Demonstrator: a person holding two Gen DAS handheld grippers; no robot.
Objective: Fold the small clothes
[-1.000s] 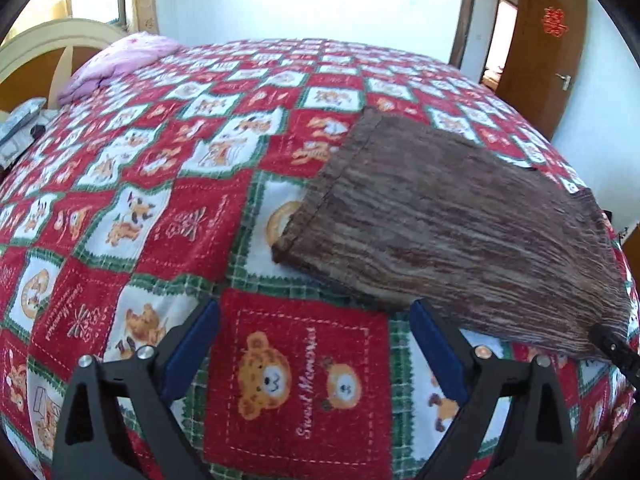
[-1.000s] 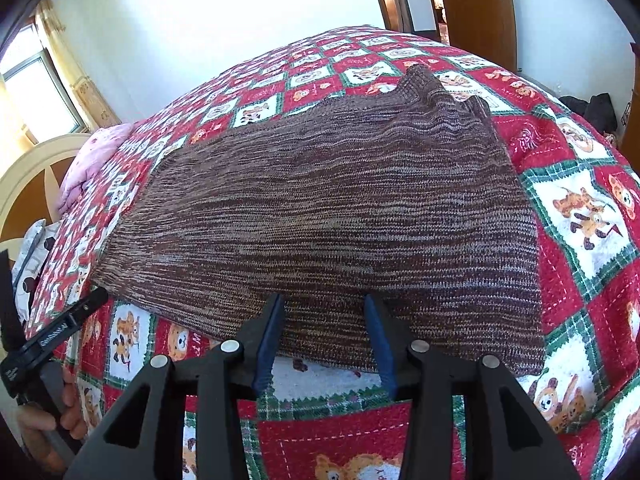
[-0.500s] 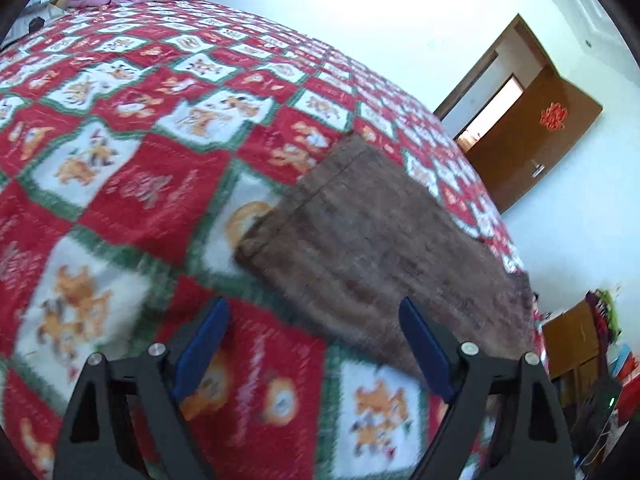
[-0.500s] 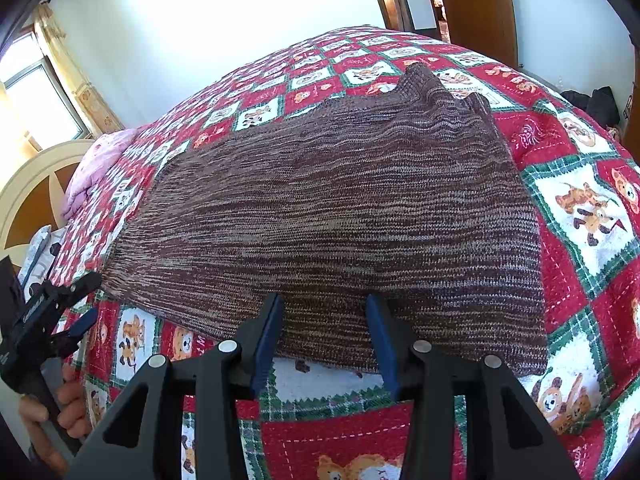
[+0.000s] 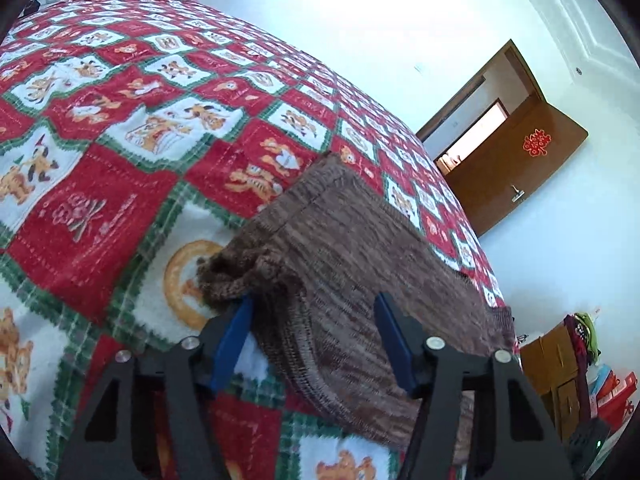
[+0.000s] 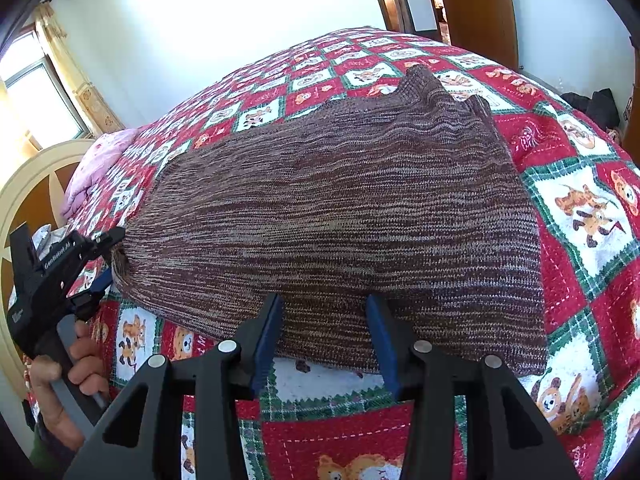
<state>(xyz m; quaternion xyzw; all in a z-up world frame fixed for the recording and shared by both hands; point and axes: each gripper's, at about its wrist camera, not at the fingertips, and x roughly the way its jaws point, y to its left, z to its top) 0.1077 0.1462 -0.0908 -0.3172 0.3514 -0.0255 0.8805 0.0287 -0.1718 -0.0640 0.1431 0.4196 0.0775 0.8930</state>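
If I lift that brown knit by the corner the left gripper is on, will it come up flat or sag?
Probably sag: the brown knit garment lies limp on the quilt, and its corner already bunches at the left gripper, whose jaws have just been closing. It looks thin and likely light. The fuzzy quilt may drag on it.

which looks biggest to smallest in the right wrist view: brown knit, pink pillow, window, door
1. brown knit, by far the largest, though it lies nearest the camera
2. door
3. window, close to the door, so that order is unsure
4. pink pillow, smallest, far off and partly hidden
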